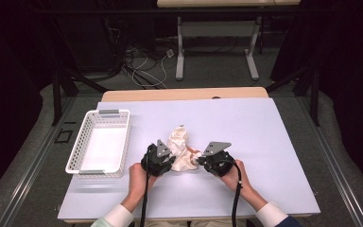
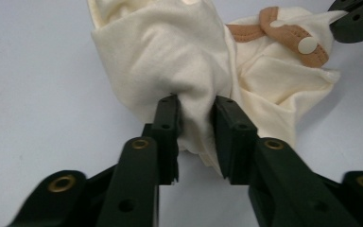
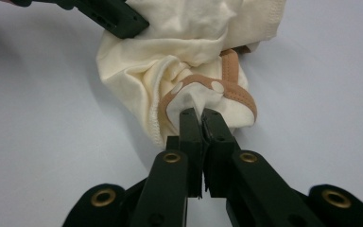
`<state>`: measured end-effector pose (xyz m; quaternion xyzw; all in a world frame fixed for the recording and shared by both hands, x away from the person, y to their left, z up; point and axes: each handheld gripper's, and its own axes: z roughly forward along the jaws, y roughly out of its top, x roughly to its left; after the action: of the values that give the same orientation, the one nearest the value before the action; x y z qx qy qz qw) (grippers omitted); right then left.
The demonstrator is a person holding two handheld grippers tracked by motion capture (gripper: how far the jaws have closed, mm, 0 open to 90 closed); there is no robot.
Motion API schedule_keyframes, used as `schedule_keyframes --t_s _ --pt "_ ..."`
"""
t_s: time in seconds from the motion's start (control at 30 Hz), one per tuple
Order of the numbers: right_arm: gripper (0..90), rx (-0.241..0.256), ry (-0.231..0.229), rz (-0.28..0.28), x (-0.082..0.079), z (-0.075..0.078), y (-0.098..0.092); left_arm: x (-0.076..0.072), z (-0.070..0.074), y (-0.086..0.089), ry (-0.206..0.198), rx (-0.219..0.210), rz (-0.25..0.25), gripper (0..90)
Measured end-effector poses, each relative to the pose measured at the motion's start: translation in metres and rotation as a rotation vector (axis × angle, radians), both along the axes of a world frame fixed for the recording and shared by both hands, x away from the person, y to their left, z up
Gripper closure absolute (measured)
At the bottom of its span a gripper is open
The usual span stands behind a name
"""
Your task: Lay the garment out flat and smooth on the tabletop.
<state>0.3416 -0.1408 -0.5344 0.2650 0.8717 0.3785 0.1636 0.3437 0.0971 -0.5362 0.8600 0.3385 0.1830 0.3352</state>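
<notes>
While the white table lay bare to the right and toward its far edge, a white basket stood well apart on the left, near that edge. Nothing stood between it and the crumpled cream cloth, which sat near the middle of the table, toward the person's side. The left gripper clenched a thick fold of the cloth between its jaws. The right gripper pinched a thin corner beside the tan snap strip, jaws nearly closed.
</notes>
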Motion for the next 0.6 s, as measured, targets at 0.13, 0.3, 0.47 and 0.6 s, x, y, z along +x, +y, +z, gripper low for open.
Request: schedule_keyframes --t_s 0.13,0.3,0.47,0.6 --pt "88.3 -0.007 0.002 -0.001 0.001 0.0 -0.001 0.002 -0.001 0.003 -0.001 -0.014 0.01 79.6" --pt "88.3 -0.004 0.005 -0.013 0.002 0.001 -0.003 0.004 -0.002 0.007 -0.011 -0.017 0.024 82.5" --pt "88.3 0.004 0.009 -0.02 0.002 0.005 -0.008 0.006 -0.003 0.011 -0.012 -0.014 0.031 82.9" --pt "88.2 -0.003 0.009 -0.027 0.002 0.006 -0.011 0.008 -0.004 0.012 -0.011 -0.017 0.041 83.1"
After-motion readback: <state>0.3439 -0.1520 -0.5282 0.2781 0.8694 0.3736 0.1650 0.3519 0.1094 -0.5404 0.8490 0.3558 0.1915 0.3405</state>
